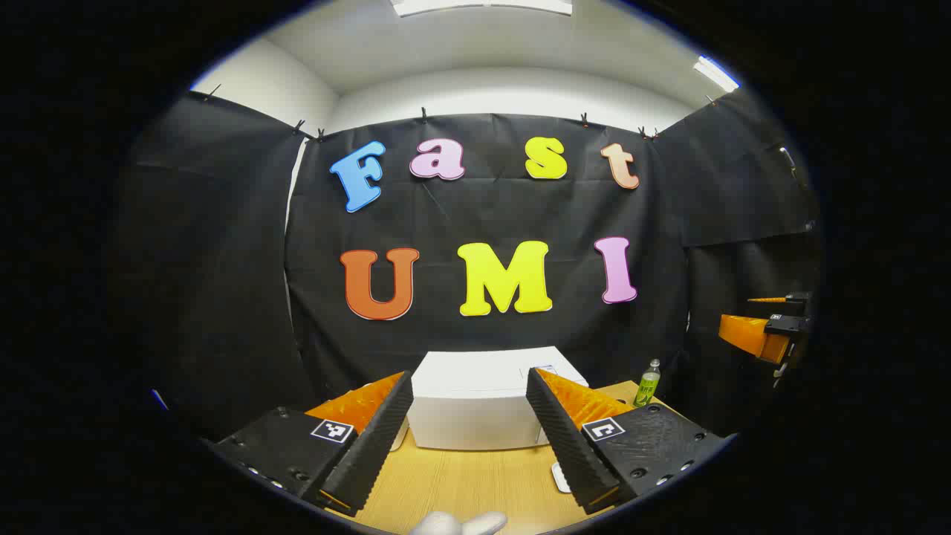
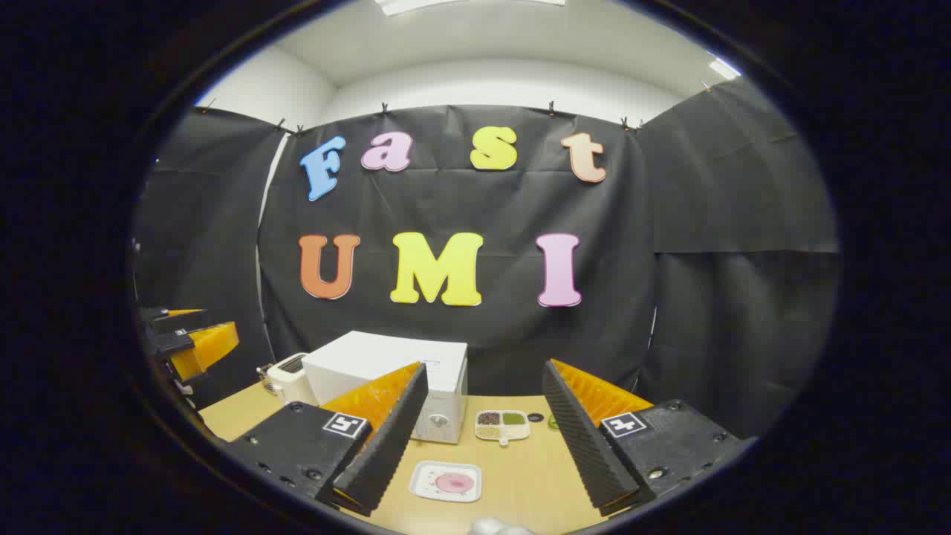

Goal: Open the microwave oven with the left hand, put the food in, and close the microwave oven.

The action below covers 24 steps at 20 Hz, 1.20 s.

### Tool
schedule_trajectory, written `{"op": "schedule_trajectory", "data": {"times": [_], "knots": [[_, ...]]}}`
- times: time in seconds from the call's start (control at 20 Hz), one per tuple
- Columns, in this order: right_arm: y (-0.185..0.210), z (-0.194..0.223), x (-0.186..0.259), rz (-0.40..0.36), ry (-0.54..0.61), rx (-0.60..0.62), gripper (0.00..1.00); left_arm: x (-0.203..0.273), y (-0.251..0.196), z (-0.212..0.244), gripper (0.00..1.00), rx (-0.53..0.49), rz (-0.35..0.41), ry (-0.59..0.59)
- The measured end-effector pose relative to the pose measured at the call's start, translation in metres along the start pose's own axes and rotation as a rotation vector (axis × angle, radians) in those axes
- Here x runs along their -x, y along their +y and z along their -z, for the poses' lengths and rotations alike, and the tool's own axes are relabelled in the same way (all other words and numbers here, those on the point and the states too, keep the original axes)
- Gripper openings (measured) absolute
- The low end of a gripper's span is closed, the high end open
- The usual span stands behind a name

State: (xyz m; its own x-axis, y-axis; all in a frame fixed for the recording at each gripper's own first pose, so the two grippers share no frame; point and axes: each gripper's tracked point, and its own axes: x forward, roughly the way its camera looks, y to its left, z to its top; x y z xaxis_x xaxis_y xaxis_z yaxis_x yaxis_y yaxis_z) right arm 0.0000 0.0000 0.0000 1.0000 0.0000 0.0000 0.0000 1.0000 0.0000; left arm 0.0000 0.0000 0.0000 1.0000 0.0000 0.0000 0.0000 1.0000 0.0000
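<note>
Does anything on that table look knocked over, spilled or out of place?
Nothing stands out. The white box-shaped microwave oven sits closed and square on the wooden table; the white square plate with pink food, the divided white dish of grains and the green plastic bottle all rest upright and unspilled.

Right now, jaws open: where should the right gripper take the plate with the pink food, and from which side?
Take the plate by its near raised rim, coming in low from the front. It lies flat on the table, so only the thin edge offers a hold. The right gripper already faces it, jaws open, with the microwave behind.
</note>
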Motion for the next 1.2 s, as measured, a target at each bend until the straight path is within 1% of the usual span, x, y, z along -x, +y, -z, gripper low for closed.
{"op": "schedule_trajectory", "data": {"times": [0.05, 0.1, 0.15, 0.2, 0.25, 0.3, 0.35, 0.4, 0.45, 0.5, 0.55, 0.6, 0.65, 0.7, 0.75, 0.8, 0.9, 0.95, 1.1, 1.15, 1.2], "knots": [[-0.001, 0.0, 0.001, 0.001, -0.004, 0.001, 0.99, -0.001, 0.0, 0.0, 0.87, 0.002, -0.002, 0.002], [-0.002, 0.002, 0.0, 0.004, -0.005, -0.001, 0.92, 0.0, -0.002, 0.0, 0.95, 0.004, -0.002, 0.005], [-0.003, 0.003, 0.0, 0.002, 0.0, -0.008, 0.92, 0.0, -0.002, 0.0, 0.95, 0.005, -0.003, 0.007], [-0.003, 0.005, 0.0, 0.002, 0.003, -0.014, 0.99, 0.0, -0.003, -0.001, 0.96, 0.001, -0.005, 0.004], [-0.004, 0.005, -0.001, 0.002, 0.005, -0.017, 0.99, -0.001, -0.002, -0.004, 0.96, -0.006, -0.007, -0.004], [-0.007, 0.006, -0.002, 0.003, 0.007, -0.016, 0.92, -0.002, -0.001, -0.005, 0.96, -0.015, -0.012, -0.007], [-0.008, 0.005, -0.003, 0.003, 0.007, -0.013, 0.92, -0.002, -0.002, -0.003, 0.96, -0.02, -0.013, -0.004], [-0.008, 0.005, -0.003, 0.003, 0.008, -0.011, 0.99, -0.003, -0.002, -0.002, 0.96, -0.017, -0.017, -0.002], [-0.009, 0.004, -0.004, 0.0, 0.004, -0.01, 0.99, -0.004, -0.002, 0.0, 0.96, -0.014, -0.019, -0.001], [-0.008, 0.004, -0.005, 0.001, 0.006, -0.008, 0.92, -0.004, -0.002, 0.0, 0.95, -0.014, -0.02, 0.0], [-0.009, 0.004, -0.005, -0.003, 0.005, -0.005, 0.92, -0.004, -0.002, 0.0, 0.96, -0.017, -0.019, 0.001], [-0.007, 0.005, -0.006, -0.005, 0.007, -0.003, 0.99, -0.005, -0.004, -0.001, 0.96, -0.02, -0.02, 0.0], [-0.007, 0.004, -0.007, -0.008, 0.005, -0.003, 0.99, -0.006, -0.003, -0.001, 0.96, -0.024, -0.022, -0.001], [-0.007, 0.004, -0.006, -0.011, 0.004, -0.001, 0.92, -0.005, -0.003, -0.001, 0.96, -0.028, -0.023, -0.002], [-0.007, 0.003, -0.006, -0.013, 0.003, 0.002, 0.99, -0.006, -0.003, 0.0, 0.96, -0.029, -0.024, -0.003], [-0.007, 0.004, -0.007, -0.014, 0.001, 0.004, 0.92, -0.007, -0.004, 0.0, 0.95, -0.028, -0.026, -0.004], [-0.008, 0.003, -0.008, -0.015, -0.004, 0.004, 0.92, -0.008, -0.004, 0.0, 0.95, -0.029, -0.027, -0.006], [-0.009, 0.002, -0.008, -0.017, -0.005, 0.001, 0.99, -0.01, -0.004, 0.001, 0.96, -0.032, -0.031, -0.006], [-0.014, 0.001, -0.011, -0.015, -0.01, -0.004, 0.99, -0.018, -0.009, 0.012, 0.96, -0.039, -0.034, -0.004], [-0.017, 0.001, -0.011, -0.015, -0.011, -0.004, 0.92, -0.023, -0.011, 0.016, 0.96, -0.036, -0.032, -0.009], [-0.02, 0.0, -0.012, -0.013, -0.013, -0.004, 0.99, -0.029, -0.016, 0.022, 0.96, -0.032, -0.023, -0.015]]}}
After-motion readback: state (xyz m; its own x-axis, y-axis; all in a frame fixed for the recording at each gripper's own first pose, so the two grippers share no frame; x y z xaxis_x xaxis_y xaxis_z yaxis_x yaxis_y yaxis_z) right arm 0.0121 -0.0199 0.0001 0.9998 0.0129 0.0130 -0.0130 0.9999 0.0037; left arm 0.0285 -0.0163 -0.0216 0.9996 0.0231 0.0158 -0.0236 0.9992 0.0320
